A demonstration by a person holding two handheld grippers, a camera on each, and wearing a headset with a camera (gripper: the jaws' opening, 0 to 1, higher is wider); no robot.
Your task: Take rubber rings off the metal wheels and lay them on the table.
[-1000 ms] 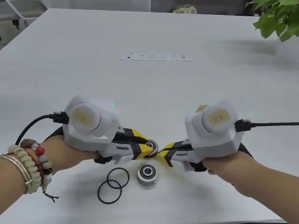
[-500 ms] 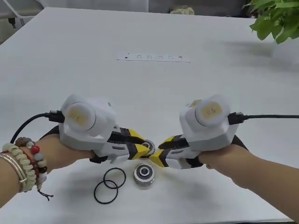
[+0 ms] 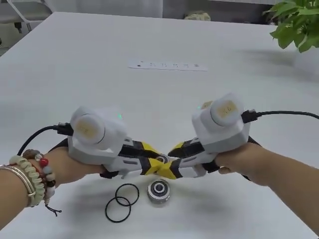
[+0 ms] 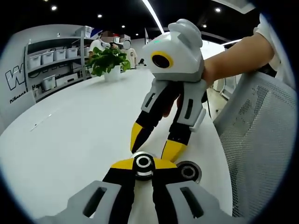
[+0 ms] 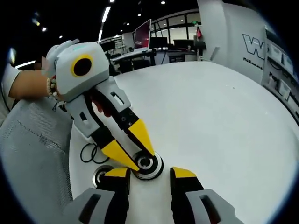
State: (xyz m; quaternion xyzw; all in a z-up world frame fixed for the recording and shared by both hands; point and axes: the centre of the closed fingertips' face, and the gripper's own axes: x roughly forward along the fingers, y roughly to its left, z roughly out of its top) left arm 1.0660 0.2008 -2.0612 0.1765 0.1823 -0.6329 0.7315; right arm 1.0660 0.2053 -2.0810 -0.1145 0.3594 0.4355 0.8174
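Observation:
My left gripper is shut on a small metal wheel with a dark rim, held a little above the white table. In the left gripper view the wheel sits clamped between my yellow tips. My right gripper faces it, open, its tips straddling the wheel's edge. Below them a second metal wheel lies flat on the table. Two black rubber rings lie overlapping just left of that wheel.
A white power strip lies across the middle of the table. A green plant stands at the far right corner. Cables trail from both grippers. The table's near edge is close below the rings.
The right gripper has closed in on the wheel held by the left gripper and tilted towards it. Both hands have risen slightly. The rings and loose wheel lie where they were.

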